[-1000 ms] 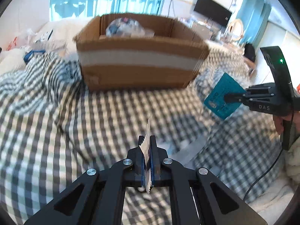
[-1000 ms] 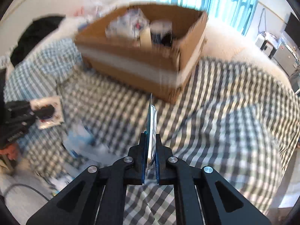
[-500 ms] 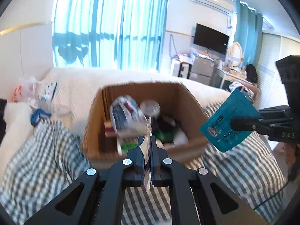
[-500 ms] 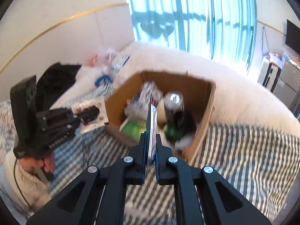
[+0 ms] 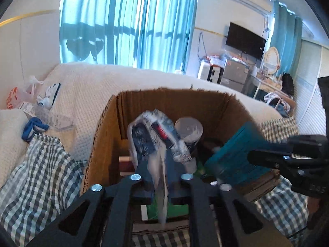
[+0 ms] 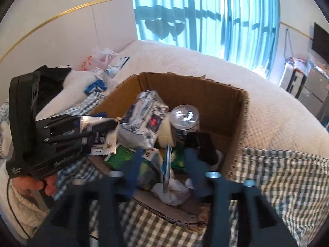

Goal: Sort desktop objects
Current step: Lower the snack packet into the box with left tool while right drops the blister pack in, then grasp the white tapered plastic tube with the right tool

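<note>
1. Sachet (image 5: 161, 195): thin white foil packet, centre-bottom of the left wrist view, over the near edge of the cardboard box (image 5: 102, 144). Judged very light, floppy and slick. Best pinched flat across its faces near an edge (a corner grip would probably let it swing).
2. Left gripper (image 5: 161, 164): jaws had just been opening and stood narrowly apart, with the sachet between them, blurred and apparently loose. It was tilted down into the box mouth. In the right wrist view it sat at mid-left, with the person's hand (image 6: 35, 185) under the handle.
3. Teal card (image 6: 166, 175): edge-on at centre of the right wrist view, above the clutter in the box. Judged light, fairly stiff and smooth. Take it across the flat faces, away from the corners.
4. Right gripper (image 6: 166, 152): jaws had just been opening, about halfway wide. The card was between them, pads clear of it. It pointed down over the near box wall, and in the left wrist view it reached in from the right edge.
</note>
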Tool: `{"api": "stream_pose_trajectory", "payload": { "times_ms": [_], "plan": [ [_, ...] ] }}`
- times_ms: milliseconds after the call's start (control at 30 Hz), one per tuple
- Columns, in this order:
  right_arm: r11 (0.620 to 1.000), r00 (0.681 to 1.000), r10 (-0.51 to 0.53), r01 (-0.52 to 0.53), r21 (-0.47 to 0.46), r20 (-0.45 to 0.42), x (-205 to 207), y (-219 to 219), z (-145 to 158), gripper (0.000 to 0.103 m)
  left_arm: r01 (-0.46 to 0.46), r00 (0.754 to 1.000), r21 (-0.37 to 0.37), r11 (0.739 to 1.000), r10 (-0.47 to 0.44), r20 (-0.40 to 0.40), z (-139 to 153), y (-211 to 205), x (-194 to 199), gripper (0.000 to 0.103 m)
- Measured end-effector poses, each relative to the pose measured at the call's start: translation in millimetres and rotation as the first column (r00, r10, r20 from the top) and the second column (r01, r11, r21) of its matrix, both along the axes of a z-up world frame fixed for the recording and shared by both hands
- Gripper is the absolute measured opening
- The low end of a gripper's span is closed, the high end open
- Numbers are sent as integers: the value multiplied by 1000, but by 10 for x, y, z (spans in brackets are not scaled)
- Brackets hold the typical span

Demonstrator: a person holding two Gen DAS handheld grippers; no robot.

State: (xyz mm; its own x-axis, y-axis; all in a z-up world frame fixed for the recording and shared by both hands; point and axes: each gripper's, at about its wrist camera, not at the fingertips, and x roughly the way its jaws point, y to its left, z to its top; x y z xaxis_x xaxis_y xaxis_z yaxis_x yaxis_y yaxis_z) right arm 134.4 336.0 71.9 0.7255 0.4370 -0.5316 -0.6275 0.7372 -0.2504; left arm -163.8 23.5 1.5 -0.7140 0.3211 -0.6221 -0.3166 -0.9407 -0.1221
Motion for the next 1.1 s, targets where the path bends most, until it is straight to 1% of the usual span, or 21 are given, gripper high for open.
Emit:
{"api": "stream_pose_trajectory", "payload": {
  "times_ms": [67, 100, 133, 167, 267, 300, 333, 400, 467, 533, 633, 700, 767, 867, 933, 1033, 1100],
  "plan": [
    [1000, 1000, -4, 4, 7, 24, -70, -57, 40, 55, -7, 1000, -11, 1000, 7, 17, -21, -4, 40, 86],
    [1000, 999, -8, 8, 9, 31, -108, -85, 67, 55, -21, 1000, -8, 1000, 21, 1, -2, -25, 94, 92],
    [1000, 999, -15, 14, 11, 39, -144, -99, 98, 55, -27, 999, 1, 1000, 27, -17, 31, -40, 148, 94],
    [1000, 999, -19, 19, 11, 50, -201, -126, 129, 55, -25, 999, 11, 1000, 25, -29, 71, -59, 205, 95],
    [1000, 997, -14, 14, -5, 76, -408, -188, 203, 55, -33, 999, 6, 999, 33, 3, 184, -92, 327, 97],
    [1000, 996, -7, 8, -15, 86, -490, -209, 225, 55, -38, 999, 9, 999, 38, 12, 223, -117, 395, 98],
    [1000, 995, -1, 3, -25, 95, -577, -228, 239, 55, -38, 999, 14, 999, 37, 22, 262, -148, 476, 103],
    [998, 994, 24, -18, -53, 110, -780, -274, 245, 56, -32, 999, 20, 999, 32, 30, 313, -193, 621, 103],
    [996, 992, 44, -35, -81, 114, -934, -311, 217, 59, -35, 999, 0, 999, 35, 35, 341, -230, 806, 103],
    [992, 993, 65, -53, -117, 102, -1066, -345, 147, 59, -45, 998, -37, 998, 47, 51, 322, -243, 950, 103],
    [985, 994, 70, -56, -162, 83, -1180, -396, 12, 59, -45, 992, -117, 992, 58, 111, 166, -252, 1183, 103],
    [978, 995, 71, -57, -198, 63, -1238, -443, -117, 59, -47, 987, -156, 987, 70, 142, 41, -254, 1312, 103],
    [972, 997, 67, -54, -230, 48, -1296, -494, -262, 59, -33, 983, -180, 983, 64, 170, -126, -248, 1485, 103],
    [952, 995, 97, -93, -290, -2, -1358, -532, -509, 59, 7, 982, -195, 981, 30, 187, -363, -196, 1718, 103],
    [931, 990, 132, -138, -339, -40, -1390, -535, -703, 59, 48, 976, -229, 972, 3, 217, -554, -128, 1821, 103],
    [879, 976, 185, -218, -423, -119, -1418, -505, -1071, 59, 80, 973, -262, 962, -18, 231, -754, -99, 1947, 103],
    [859, 967, 188, -246, -448, -170, -1400, -484, -1268, 59, 93, 963, -259, 961, -21, 269, -856, -113, 2004, 103]
  ]
}}
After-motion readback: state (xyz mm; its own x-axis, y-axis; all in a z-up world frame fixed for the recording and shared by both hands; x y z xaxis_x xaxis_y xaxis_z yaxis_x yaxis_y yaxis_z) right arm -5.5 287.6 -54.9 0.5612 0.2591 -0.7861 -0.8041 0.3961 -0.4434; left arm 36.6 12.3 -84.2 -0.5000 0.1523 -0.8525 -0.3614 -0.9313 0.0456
